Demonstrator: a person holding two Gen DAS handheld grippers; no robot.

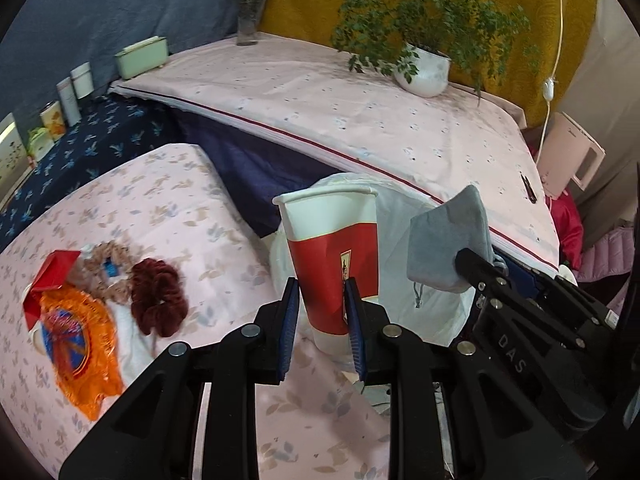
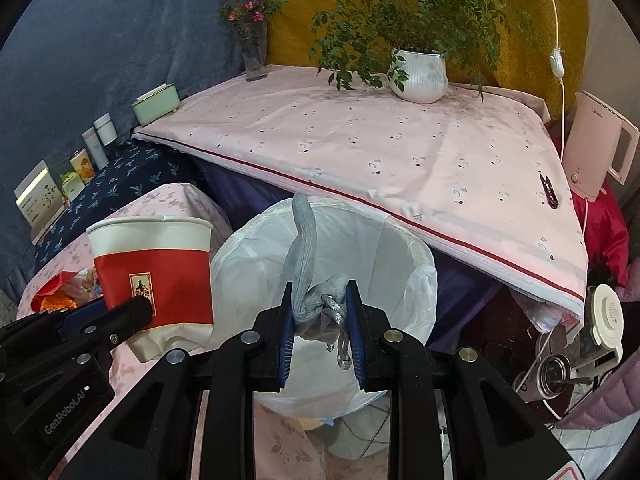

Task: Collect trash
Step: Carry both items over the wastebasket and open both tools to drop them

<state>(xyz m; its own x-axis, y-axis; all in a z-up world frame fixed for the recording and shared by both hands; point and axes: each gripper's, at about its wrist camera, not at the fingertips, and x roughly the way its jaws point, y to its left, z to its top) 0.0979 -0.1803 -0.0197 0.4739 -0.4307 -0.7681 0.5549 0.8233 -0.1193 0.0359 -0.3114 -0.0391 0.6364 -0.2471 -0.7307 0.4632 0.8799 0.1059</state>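
My left gripper (image 1: 321, 294) is shut on a red and white paper cup (image 1: 332, 248), its blue pads pressing the cup's lower part, which is dented. In the right wrist view the same cup (image 2: 152, 272) sits left of the bin, with the left gripper (image 2: 138, 308) on it. My right gripper (image 2: 319, 294) is shut on a grey drawstring pouch (image 2: 304, 240), held above the mouth of a bin lined with a white bag (image 2: 392, 264). In the left wrist view the pouch (image 1: 448, 236) hangs to the right of the cup, with the white bag (image 1: 400, 216) behind both.
On the low floral-clothed table (image 1: 180, 208) lie an orange wrapper (image 1: 80, 344), a red carton (image 1: 52, 276) and a dark red scrunchie (image 1: 158, 300). A higher pink-clothed table (image 2: 360, 148) holds a potted plant (image 2: 420, 76), a vase (image 2: 254, 52) and a black clip (image 2: 548, 190). A kettle (image 2: 596, 148) stands at right.
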